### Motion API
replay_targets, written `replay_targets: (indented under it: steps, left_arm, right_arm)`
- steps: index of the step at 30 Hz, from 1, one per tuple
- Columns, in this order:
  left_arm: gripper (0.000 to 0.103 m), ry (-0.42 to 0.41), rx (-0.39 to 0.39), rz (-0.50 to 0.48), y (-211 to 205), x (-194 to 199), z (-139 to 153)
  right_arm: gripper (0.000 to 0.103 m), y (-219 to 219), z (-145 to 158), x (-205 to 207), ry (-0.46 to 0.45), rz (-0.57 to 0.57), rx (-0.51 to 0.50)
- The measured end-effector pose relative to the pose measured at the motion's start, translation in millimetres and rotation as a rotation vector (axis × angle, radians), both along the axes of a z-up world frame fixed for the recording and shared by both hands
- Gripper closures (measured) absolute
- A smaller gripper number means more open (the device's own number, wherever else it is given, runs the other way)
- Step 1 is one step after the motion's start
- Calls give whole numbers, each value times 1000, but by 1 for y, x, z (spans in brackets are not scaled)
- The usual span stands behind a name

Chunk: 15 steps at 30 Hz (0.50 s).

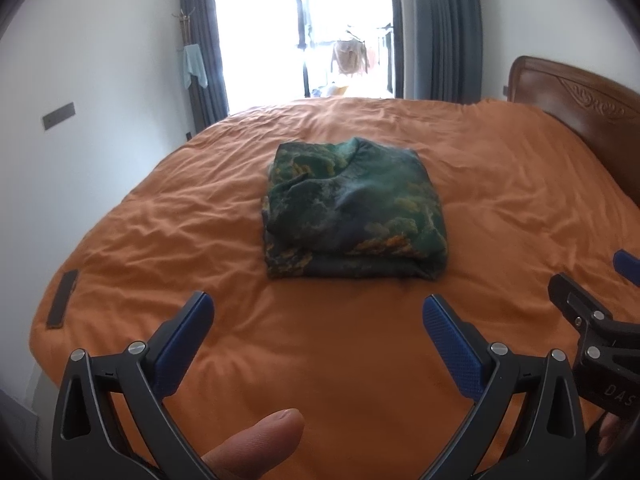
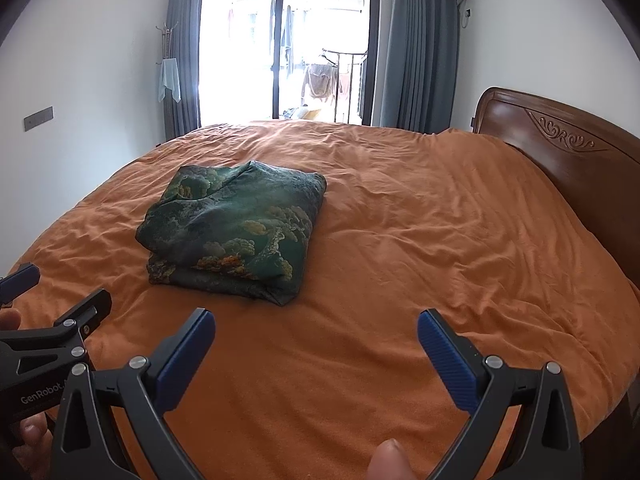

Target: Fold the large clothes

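A dark green patterned garment [image 1: 354, 210] lies folded into a thick square in the middle of the orange bed [image 1: 280, 352]; it also shows in the right wrist view [image 2: 236, 234]. My left gripper [image 1: 318, 312] is open and empty, held back from the garment's near edge. My right gripper [image 2: 316, 330] is open and empty, to the right of the garment and short of it. Each gripper shows at the edge of the other's view, the right gripper [image 1: 588, 280] at the right and the left gripper [image 2: 60, 286] at the left.
A dark flat phone-like object [image 1: 62, 298] lies near the bed's left edge. A carved wooden headboard [image 2: 560, 148] stands at the right. A glass balcony door [image 2: 288, 52] with grey curtains is beyond the bed's far side.
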<state>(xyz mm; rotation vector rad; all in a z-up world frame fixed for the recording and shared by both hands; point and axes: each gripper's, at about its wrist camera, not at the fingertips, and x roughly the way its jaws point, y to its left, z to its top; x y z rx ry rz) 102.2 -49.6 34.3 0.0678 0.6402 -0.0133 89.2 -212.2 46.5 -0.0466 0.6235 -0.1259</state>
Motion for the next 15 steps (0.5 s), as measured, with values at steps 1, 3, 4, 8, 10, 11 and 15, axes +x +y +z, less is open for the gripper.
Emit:
replay_targets:
  steps: [1,3,4,8,10,11,15]
  left_arm:
    - [0,3,4,2,0,0,0]
    - [0,12,13,5,1,0,1]
    - [0,18,17,6,1,0,1]
    - [0,37,31,10,1,-2,0]
    - [0,48,35,13,0,-1,0]
    - [0,46,37,19,0,-1,0]
    - [0,49,31,43,5,-1,2]
  right_arm:
    - [0,0,0,1,5,0,-2]
    - [0,2,-1,1,12,0,-5]
    - [0,2,-2,2,17,0,-7]
    - [0,5,-1,1,23,7,-12]
    - [0,7,0,-1,18,9,-16]
    - [0,8,2,-2,13,10,-20]
    - [0,8,6,-4,-2,4,-29]
